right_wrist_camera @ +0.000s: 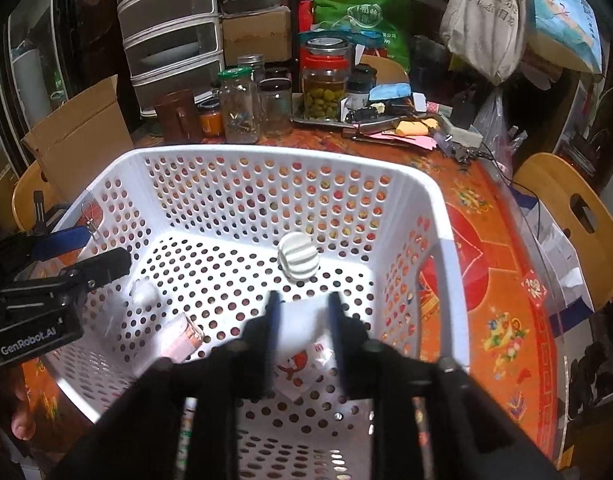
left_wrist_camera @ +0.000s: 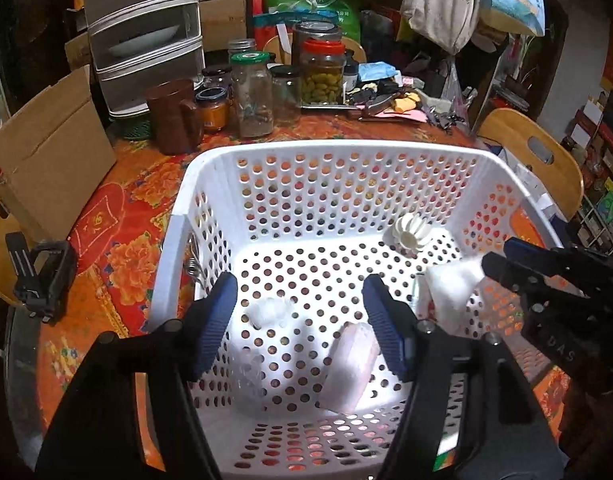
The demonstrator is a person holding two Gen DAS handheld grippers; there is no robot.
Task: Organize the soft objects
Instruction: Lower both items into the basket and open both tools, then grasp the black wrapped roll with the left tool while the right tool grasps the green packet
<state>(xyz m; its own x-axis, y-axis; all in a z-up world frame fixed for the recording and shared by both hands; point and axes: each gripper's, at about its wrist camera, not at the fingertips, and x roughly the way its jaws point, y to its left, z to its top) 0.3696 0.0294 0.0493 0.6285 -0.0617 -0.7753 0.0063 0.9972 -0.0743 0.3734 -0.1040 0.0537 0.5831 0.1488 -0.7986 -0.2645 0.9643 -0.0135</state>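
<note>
A white perforated basket (left_wrist_camera: 338, 156) (right_wrist_camera: 266, 156) stands on the table. In it lie a white ribbed ball (left_wrist_camera: 410, 234) (right_wrist_camera: 298, 258), a cotton ball (left_wrist_camera: 266, 312) (right_wrist_camera: 144, 292), a pink-white packet (left_wrist_camera: 352, 364) (right_wrist_camera: 178, 344) and a clear plastic piece (left_wrist_camera: 248, 376). My left gripper (left_wrist_camera: 300, 320) is open and empty above the basket floor, between the cotton ball and the packet. My right gripper (right_wrist_camera: 304, 332) (left_wrist_camera: 494, 264) is shut on a white tissue pack (right_wrist_camera: 302, 340) (left_wrist_camera: 452, 294) with a red print, inside the basket at its right side.
Glass jars (left_wrist_camera: 252, 96), a brown mug (left_wrist_camera: 174, 116), a cardboard box (left_wrist_camera: 46, 156) and plastic drawers (left_wrist_camera: 146, 28) crowd the table behind the basket. Wooden chairs (left_wrist_camera: 534, 152) stand at the table's right. A black clamp device (left_wrist_camera: 46, 276) sits left of the basket.
</note>
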